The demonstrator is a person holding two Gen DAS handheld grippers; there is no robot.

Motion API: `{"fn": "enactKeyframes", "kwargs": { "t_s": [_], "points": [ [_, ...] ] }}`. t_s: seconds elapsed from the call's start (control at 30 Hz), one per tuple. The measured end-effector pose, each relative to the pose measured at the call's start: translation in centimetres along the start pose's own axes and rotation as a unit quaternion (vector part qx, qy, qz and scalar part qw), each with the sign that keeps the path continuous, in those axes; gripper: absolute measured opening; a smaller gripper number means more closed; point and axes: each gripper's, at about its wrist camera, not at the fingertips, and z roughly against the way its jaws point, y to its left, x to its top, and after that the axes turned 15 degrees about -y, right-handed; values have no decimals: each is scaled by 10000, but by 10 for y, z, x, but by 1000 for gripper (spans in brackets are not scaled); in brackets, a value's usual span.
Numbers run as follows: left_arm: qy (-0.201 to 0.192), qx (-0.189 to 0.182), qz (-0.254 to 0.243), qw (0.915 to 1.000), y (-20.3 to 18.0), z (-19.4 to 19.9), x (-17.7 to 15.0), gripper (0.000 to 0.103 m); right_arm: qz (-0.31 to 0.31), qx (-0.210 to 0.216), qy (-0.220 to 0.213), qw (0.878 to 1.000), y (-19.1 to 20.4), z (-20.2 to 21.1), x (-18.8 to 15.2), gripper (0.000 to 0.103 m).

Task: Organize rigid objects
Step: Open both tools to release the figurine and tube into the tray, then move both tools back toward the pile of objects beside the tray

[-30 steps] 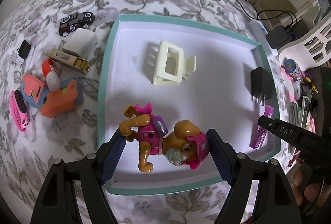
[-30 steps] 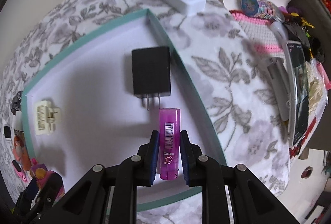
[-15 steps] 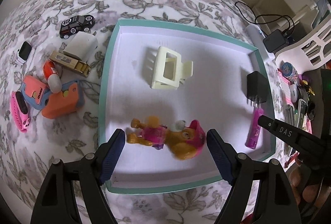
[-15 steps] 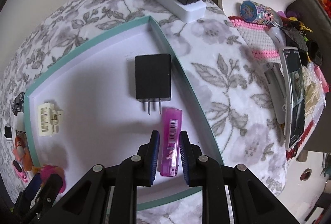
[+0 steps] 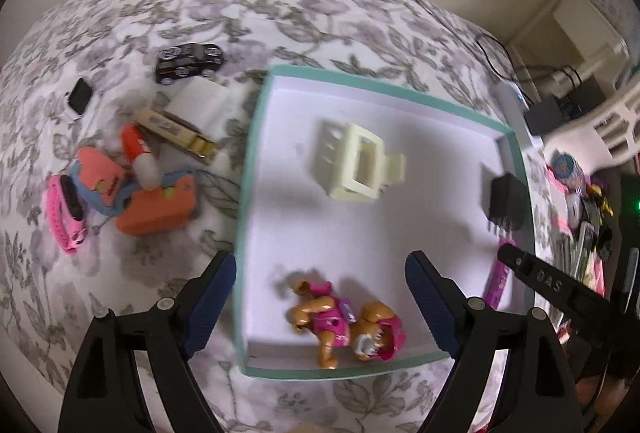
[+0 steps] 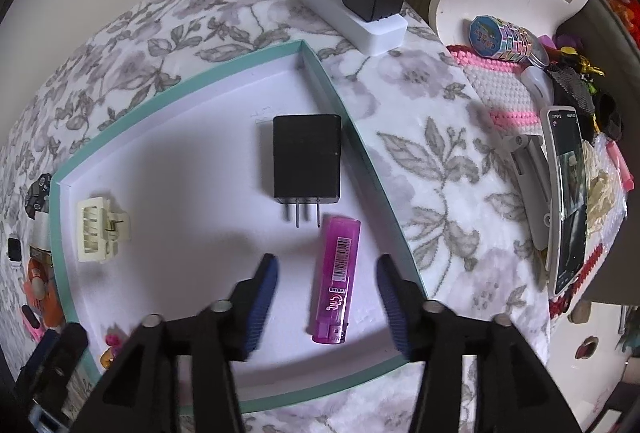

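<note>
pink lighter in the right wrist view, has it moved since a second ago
Yes. The pink lighter now lies flat on the tray floor, its top below the black charger prongs instead of beside them.

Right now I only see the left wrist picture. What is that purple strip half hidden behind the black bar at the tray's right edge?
Observer: A purple lighter, lying flat on the floor of the tray, close to its right wall.
Visitor: Is something gripping it?
Observer: No. The right hand-held gripper has its jaws opening, and the lighter lies between them with a gap on each side.
Visitor: And the black block just beyond it?
Observer: A black charger. Its two prongs point toward the lighter's top end but stop short of touching it.
</note>
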Motion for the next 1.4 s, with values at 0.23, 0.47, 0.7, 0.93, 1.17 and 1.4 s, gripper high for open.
{"fn": "enactKeyframes", "kwargs": {
  "t_s": [0.23,0.47,0.7,0.93,1.17,1.4],
  "points": [
    [-334,288,445,9980,28,11,10,98,65,160,-109,9998,5,-1,0,87],
    [-468,501,808,9944,54,17,16,98,45,488,-308,9983,10,4,2,103],
    [-838,991,790,9884,76,37,26,98,362,795,-775,9932,35,27,6,103],
    [-1088,1221,708,9840,87,50,33,98,810,1114,-1248,9826,69,60,5,103],
    [-1008,1205,657,9854,88,50,32,98,810,1098,-1301,9821,73,62,4,103],
    [-797,503,809,9923,79,45,29,98,532,1145,-1140,9854,58,54,5,103]
  ]
}}
